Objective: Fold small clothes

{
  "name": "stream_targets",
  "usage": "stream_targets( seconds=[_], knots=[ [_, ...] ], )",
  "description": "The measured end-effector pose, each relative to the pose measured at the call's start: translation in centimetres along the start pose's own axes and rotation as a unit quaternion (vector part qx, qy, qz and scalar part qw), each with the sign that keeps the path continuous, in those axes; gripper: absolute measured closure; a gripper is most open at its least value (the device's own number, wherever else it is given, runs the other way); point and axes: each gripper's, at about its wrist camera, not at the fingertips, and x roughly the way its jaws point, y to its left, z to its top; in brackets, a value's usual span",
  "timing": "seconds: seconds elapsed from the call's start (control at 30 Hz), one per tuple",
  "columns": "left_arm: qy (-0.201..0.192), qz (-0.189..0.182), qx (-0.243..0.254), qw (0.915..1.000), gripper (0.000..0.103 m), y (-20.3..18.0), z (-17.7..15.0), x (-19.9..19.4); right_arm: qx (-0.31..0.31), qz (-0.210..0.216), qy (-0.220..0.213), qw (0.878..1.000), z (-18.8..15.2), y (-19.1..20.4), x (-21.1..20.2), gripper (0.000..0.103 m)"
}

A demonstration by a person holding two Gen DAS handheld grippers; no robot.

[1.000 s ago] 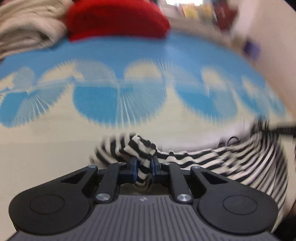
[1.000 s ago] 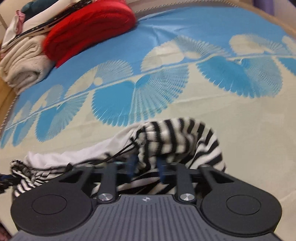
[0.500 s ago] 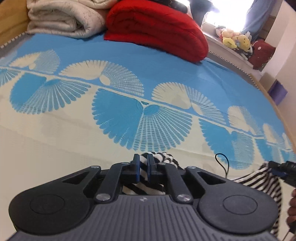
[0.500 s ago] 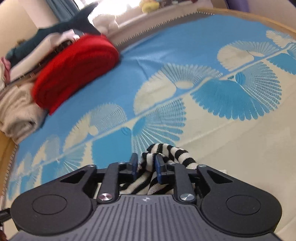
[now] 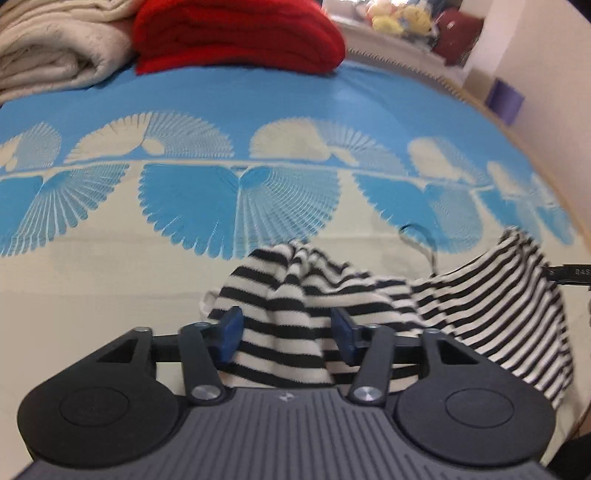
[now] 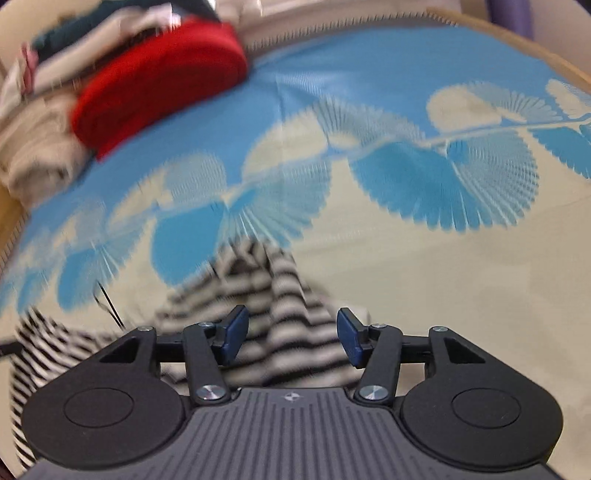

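Observation:
A small black-and-white striped garment point(image 5: 332, 291) lies bunched on the blue and cream bedspread point(image 5: 110, 280). My left gripper point(image 5: 286, 332) is open, its blue pads point(image 5: 229, 332) either side of a hump of the striped cloth. My right gripper point(image 6: 291, 338) is also open, with the blurred striped garment point(image 6: 258, 295) lying between and beyond its blue pads point(image 6: 349, 339). A thin black cord point(image 5: 424, 240) loops from the garment. The right gripper's tip shows at the right edge of the left wrist view point(image 5: 569, 275).
A folded red blanket point(image 5: 236, 33) and a cream blanket point(image 5: 48, 51) are stacked at the far end of the bed. Soft toys point(image 5: 399, 18) sit on a ledge beyond. The bed's wooden edge point(image 6: 517, 40) runs along the right.
Both grippers have opened and let go of the striped garment, which now lies on the bedspread. Both have come down closer to the bed.

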Motion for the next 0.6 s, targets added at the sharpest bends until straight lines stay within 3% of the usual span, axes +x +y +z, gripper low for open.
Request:
stream_targets(
  seconds=[0.03,0.07,0.13,0.17,0.23,0.3,0.4,0.47,0.53,0.6],
  knots=[
    [0.008,0.016,-0.008,0.9998,0.098,0.3,0.1,0.4,-0.008,-0.008,0.011,1.000,-0.1,0.2,0.5,0.050],
    [0.007,0.023,-0.019,0.9995,0.101,0.8,0.2,0.5,-0.015,-0.017,0.015,1.000,-0.2,0.4,0.8,0.068],
    [-0.038,0.051,-0.051,0.9966,0.101,2.1,0.6,-0.5,-0.015,-0.018,-0.001,1.000,0.0,0.9,0.6,0.100],
    [-0.067,0.067,-0.064,0.9934,0.101,2.6,0.9,-1.2,-0.005,-0.022,-0.026,0.999,0.4,1.0,0.1,0.102],
    [-0.088,0.092,-0.083,0.9883,0.101,3.3,1.0,-1.6,0.033,-0.027,-0.086,0.995,1.1,0.8,-1.4,0.102],
    [-0.059,0.085,-0.092,0.9903,0.101,3.6,1.0,-0.6,0.063,-0.015,-0.118,0.991,1.4,0.3,-2.1,0.102],
    [-0.007,0.086,-0.078,0.9932,0.094,3.3,0.7,1.6,0.045,-0.044,-0.088,0.994,1.3,0.8,-0.4,0.102],
    [0.010,0.080,-0.076,0.9938,0.081,3.2,0.4,1.6,0.050,-0.060,-0.046,0.996,0.8,0.6,1.5,0.099],
    [-0.004,0.082,-0.082,0.9933,0.073,3.5,0.2,0.4,0.060,-0.061,-0.011,0.996,0.7,0.2,2.9,0.094],
    [-0.022,0.067,-0.096,0.9929,0.067,3.8,0.3,-1.3,0.066,-0.066,-0.011,0.996,0.4,0.0,2.3,0.084]
  ],
)
